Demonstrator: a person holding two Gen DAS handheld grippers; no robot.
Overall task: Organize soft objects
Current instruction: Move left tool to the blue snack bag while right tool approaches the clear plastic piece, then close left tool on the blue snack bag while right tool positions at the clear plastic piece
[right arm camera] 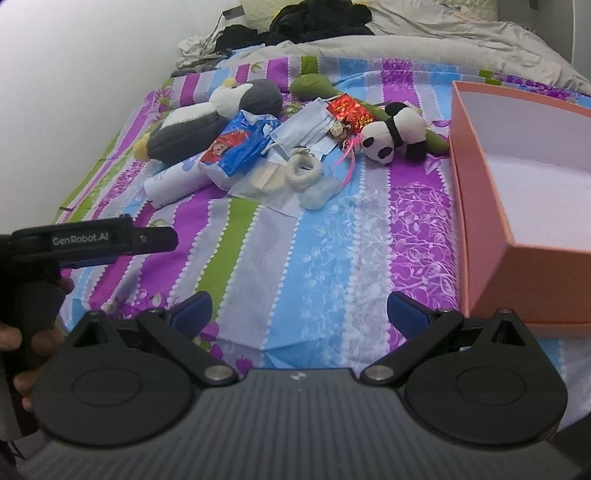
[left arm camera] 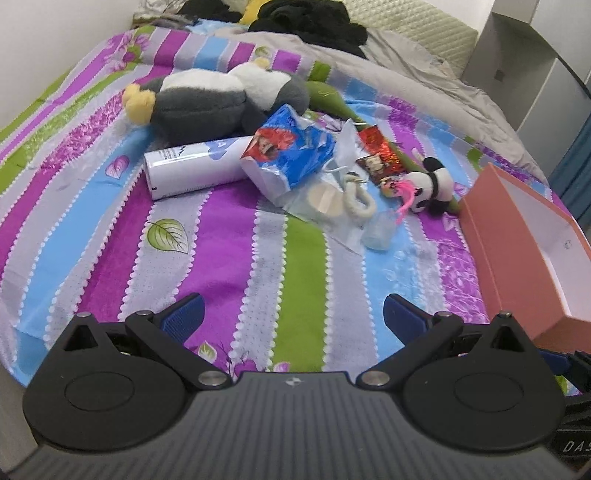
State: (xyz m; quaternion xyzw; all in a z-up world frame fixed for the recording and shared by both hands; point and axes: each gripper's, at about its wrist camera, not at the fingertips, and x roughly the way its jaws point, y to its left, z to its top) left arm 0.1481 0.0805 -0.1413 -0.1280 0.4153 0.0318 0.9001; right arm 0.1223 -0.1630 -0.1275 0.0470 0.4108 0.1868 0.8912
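A pile of items lies on the striped bedsheet. A grey and white plush penguin lies at the back left. A small panda plush lies on a green plush at the right. A white fuzzy ring sits in the middle. My left gripper is open and empty, above the sheet in front of the pile. My right gripper is open and empty, also short of the pile.
An open pink box with a white inside stands at the right. A white tube, a blue snack bag, face masks and a red wrapper lie in the pile. Grey duvet and dark clothes lie behind.
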